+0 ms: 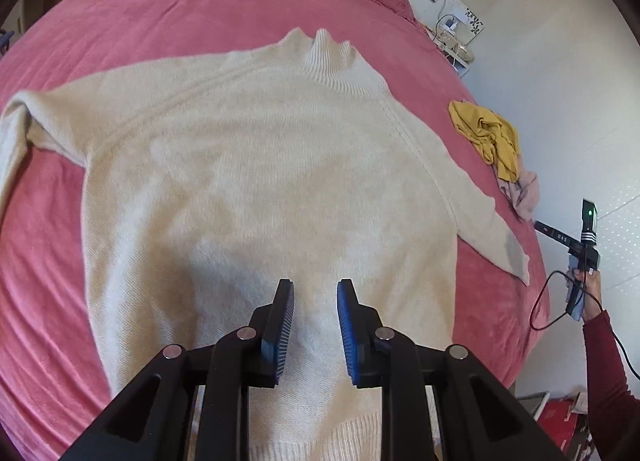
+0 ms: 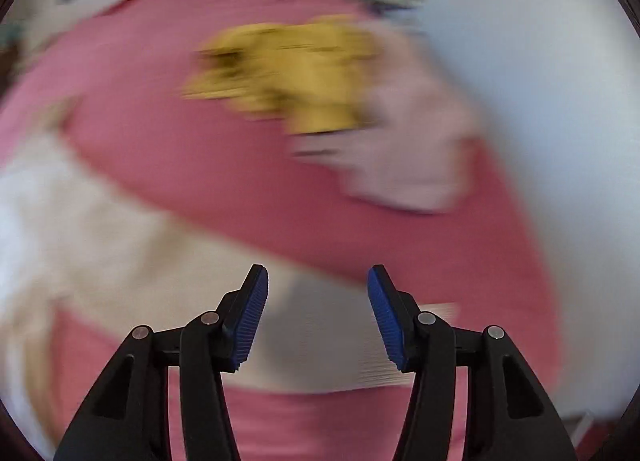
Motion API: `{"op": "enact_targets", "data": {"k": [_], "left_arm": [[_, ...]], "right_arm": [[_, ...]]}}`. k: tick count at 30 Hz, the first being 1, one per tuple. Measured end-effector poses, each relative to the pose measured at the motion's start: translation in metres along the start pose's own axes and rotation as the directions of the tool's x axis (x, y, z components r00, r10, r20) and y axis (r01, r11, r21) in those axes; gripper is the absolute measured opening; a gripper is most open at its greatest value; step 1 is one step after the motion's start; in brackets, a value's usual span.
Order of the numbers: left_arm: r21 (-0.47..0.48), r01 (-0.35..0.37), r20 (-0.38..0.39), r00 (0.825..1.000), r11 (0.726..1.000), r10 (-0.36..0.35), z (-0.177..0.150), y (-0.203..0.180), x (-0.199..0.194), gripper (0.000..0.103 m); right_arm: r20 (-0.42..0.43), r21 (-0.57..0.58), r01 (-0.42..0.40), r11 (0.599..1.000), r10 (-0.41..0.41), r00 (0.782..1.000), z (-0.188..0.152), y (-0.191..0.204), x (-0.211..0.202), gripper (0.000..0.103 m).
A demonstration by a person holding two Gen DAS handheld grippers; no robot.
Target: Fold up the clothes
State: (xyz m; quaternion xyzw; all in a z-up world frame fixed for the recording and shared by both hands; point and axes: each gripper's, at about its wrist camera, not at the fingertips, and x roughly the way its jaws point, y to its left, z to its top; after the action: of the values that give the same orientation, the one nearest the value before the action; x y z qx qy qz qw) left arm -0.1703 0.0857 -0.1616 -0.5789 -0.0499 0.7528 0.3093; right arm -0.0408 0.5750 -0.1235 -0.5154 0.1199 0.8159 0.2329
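I am hovering my left gripper (image 1: 314,325) over the lower middle of the cream turtleneck sweater (image 1: 256,181), which is lying flat across the centre of the pink bedspread (image 1: 160,1), collar toward the top of the frame and both sleeves spread outward. Its jaws are standing apart with nothing between them, above the knit just short of the ribbed hem. My right gripper (image 2: 318,313) is also gaping and empty; its view is blurred, but the sleeve end (image 2: 280,301) appears to be sitting in the lower centre, right under the fingers. To fold well, I am judging that I should be pinching that cuff cleanly and carrying the sleeve across the chest without dragging the body out of square. In the left view, my right hand (image 1: 588,289) is showing at the right edge, gripping its handle off the bed's side. A crumpled yellow garment (image 1: 486,133) is lying at the right, near the sleeve.
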Motion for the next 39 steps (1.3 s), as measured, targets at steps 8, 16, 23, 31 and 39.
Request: {"op": "enact_targets", "data": {"k": [8,16,23,31,39], "left_arm": [[-0.063,0.032,-0.015,0.999,0.998,-0.033,-0.059,0.011,-0.014,0.022],[-0.153,0.046,0.007,0.999,0.987,-0.045,-0.127,0.041,-0.052,0.024],[-0.257,0.056,0.035,0.998,0.965,-0.049,-0.183,0.072,-0.079,0.025],[-0.411,0.038,0.065,0.998,0.911,-0.012,-0.224,0.110,-0.085,0.025],[-0.343,-0.011,0.038,0.999,0.939,0.025,-0.228,0.109,-0.074,0.029]], "right_arm": [[-0.259,-0.069,-0.174,0.982,0.151,0.954,-0.016,0.131,0.076,0.054],[-0.374,0.103,-0.555,0.825,0.549,0.747,-0.147,0.156,0.020,0.054],[-0.372,0.153,-0.624,0.766,0.630,0.682,-0.217,0.176,-0.001,0.062],[-0.330,0.068,-0.601,0.797,0.586,0.740,-0.254,0.207,-0.013,0.058],[-0.313,-0.012,-0.576,0.818,0.544,0.779,-0.252,0.231,-0.033,0.047]]}}
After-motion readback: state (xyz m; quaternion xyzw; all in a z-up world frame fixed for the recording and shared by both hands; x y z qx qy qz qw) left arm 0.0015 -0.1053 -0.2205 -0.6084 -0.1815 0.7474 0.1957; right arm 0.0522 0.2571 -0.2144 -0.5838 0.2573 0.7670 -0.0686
